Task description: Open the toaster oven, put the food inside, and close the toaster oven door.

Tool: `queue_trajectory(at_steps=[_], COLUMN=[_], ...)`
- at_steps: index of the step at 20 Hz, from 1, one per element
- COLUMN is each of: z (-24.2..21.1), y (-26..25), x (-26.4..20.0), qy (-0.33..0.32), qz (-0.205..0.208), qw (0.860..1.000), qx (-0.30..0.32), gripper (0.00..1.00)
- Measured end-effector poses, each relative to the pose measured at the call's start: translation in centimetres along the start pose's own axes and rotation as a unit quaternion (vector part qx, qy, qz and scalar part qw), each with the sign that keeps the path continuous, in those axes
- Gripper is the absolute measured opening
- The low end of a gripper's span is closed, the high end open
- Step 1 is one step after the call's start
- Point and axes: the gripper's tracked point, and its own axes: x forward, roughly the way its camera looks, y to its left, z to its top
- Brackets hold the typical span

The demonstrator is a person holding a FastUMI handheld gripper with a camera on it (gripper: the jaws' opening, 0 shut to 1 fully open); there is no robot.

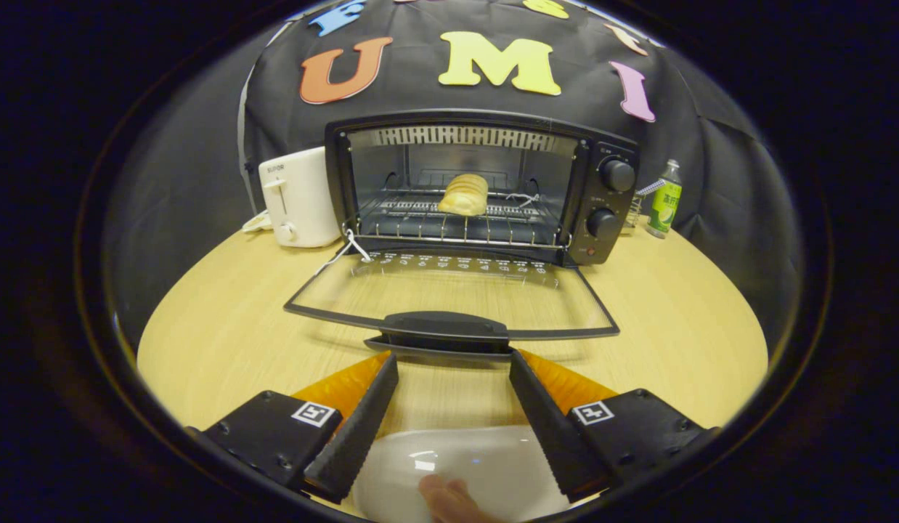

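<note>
Two fingers of the gripper (453,363) stand apart, empty, handle (445,328) at twelve o'clock; bread (464,194) sits inside, so the door (449,294) awaits closing.

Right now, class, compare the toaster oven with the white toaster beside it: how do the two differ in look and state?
The toaster oven is black and wide; the white toaster is pale and narrower. The toaster oven's glass door lies folded down, with a bread roll on its rack; the white toaster holds no food that I can see. Both stand on the wooden table, beyond the open hand-held gripper.
</note>
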Motion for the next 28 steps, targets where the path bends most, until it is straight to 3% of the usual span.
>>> queue_trajectory(at_steps=[4,10,17,28], z=[1.1,2.7,6.9,15.7], y=[0.0,0.2,0.3,-0.3], x=[-0.6,-1.3,-2.7,-2.7], qy=[-0.005,0.004,-0.083,-0.225], qz=[-0.012,-0.011,-0.044,-0.03], qw=[1.0,0.999,0.995,0.974], qx=[-0.015,0.03,-0.017,-0.001], gripper=[1.0,1.0,1.0,1.0])
